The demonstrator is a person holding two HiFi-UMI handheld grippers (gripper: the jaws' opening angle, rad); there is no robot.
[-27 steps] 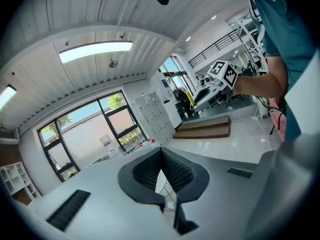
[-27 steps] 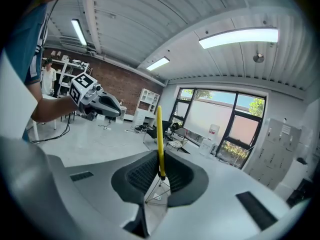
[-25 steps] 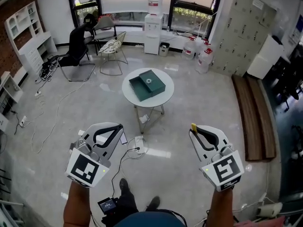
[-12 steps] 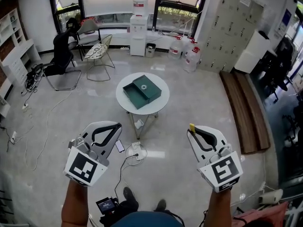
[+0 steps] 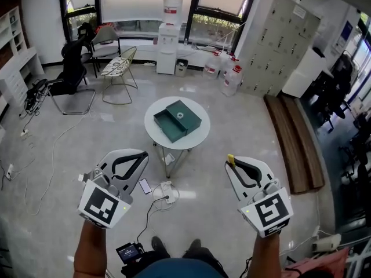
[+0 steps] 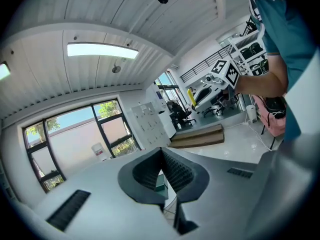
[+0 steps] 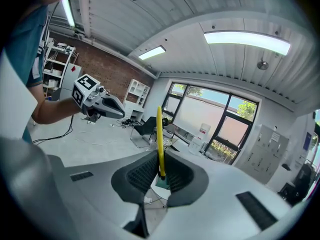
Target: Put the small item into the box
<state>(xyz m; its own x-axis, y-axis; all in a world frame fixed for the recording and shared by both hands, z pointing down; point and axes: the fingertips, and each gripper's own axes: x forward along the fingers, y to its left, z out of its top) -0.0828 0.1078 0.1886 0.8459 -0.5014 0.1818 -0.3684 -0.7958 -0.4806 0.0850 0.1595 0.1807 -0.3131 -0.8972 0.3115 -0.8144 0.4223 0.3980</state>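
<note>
- Two grippers show in the head view, held low over the floor and well apart from the round table (image 5: 194, 139). The left gripper (image 5: 144, 155) carries nothing, while the right gripper (image 5: 231, 162) has a yellow stick (image 5: 231, 156) at its tip. The green box (image 5: 177, 119) lies on the table, seemingly open with its two halves side by side, probably so the item can drop straight in.
- Left gripper view: the jaws of the left gripper (image 6: 161, 156) are pressed flat against each other with nothing between them. This tool looks like the spare one, free to steady the box if needed.
- Right gripper view: the jaws of the right gripper (image 7: 160, 171) pinch the yellow stick (image 7: 159, 134) by its lower end, so most of it stands clear above them. It is far from the box, and the approach is not yet made.
</note>
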